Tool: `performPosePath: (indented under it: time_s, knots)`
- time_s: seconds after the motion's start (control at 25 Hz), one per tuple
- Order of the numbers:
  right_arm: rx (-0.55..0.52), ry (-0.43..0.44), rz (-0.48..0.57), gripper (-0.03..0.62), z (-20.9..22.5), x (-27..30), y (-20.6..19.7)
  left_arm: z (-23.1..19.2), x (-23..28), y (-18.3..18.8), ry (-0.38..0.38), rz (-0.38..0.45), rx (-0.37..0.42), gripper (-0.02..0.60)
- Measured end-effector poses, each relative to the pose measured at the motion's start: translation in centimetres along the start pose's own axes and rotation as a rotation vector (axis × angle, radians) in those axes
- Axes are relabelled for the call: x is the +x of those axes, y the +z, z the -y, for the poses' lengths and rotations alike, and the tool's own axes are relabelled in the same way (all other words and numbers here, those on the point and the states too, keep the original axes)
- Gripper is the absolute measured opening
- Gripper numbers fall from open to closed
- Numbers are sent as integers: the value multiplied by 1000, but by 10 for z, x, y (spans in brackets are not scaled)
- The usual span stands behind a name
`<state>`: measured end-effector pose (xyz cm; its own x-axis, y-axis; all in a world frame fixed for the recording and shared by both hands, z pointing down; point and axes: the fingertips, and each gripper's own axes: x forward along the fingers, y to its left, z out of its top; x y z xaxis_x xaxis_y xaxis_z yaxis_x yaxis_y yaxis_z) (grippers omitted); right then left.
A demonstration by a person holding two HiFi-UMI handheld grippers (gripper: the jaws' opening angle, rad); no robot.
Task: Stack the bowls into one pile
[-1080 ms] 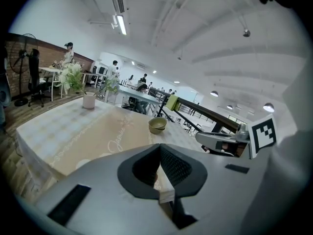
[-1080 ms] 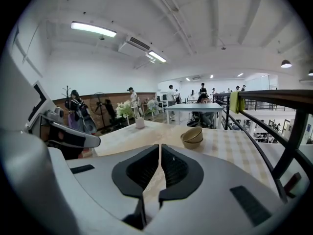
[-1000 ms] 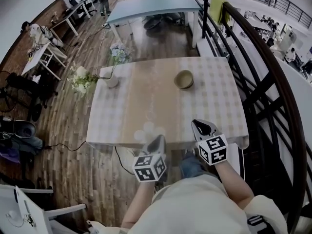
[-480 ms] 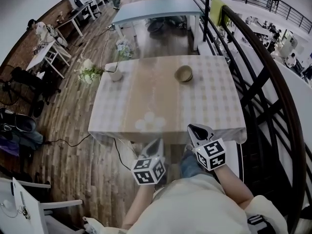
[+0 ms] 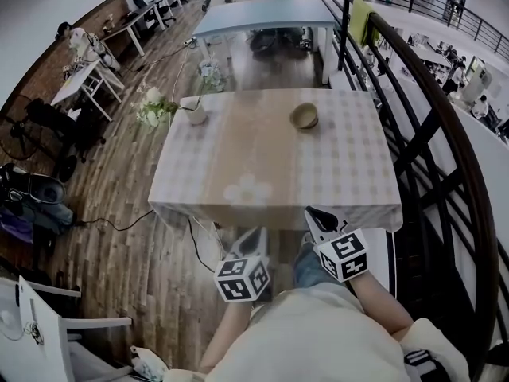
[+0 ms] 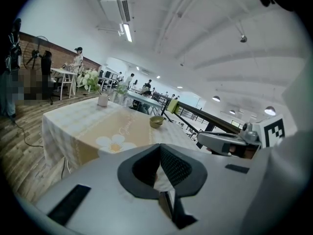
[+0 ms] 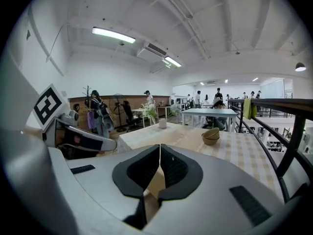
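Two olive-tan bowls [image 5: 304, 116] sit nested in one pile at the far right of the checked tablecloth table [image 5: 350, 173]. The pile also shows small in the left gripper view [image 6: 156, 122] and in the right gripper view [image 7: 211, 136]. My left gripper [image 5: 255, 235] hangs below the table's near edge, close to the person's body, with its jaws shut and nothing in them [image 6: 160, 146]. My right gripper [image 5: 316, 212] is at the near edge, also shut and holding nothing [image 7: 160, 146]. Both are far from the bowls.
A white vase with flowers [image 5: 195, 110] stands at the table's far left corner. A dark metal railing [image 5: 417, 126] runs along the right side. A blue-grey table [image 5: 262, 13] stands beyond, and a cable [image 5: 119, 225] lies on the wooden floor to the left.
Both grippers have drawn back from over the table's near edge toward the body. The view has shifted with them. The bowls have not moved.
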<state>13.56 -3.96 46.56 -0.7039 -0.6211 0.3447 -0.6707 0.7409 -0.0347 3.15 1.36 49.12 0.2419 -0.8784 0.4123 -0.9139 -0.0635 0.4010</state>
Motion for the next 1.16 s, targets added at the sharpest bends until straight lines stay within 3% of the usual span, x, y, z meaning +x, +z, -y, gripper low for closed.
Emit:
performPosePath:
  time_s: [1.16]
  knots:
    - [14, 8, 19, -2, -1, 4, 11, -7, 2, 6, 4, -11, 3, 5]
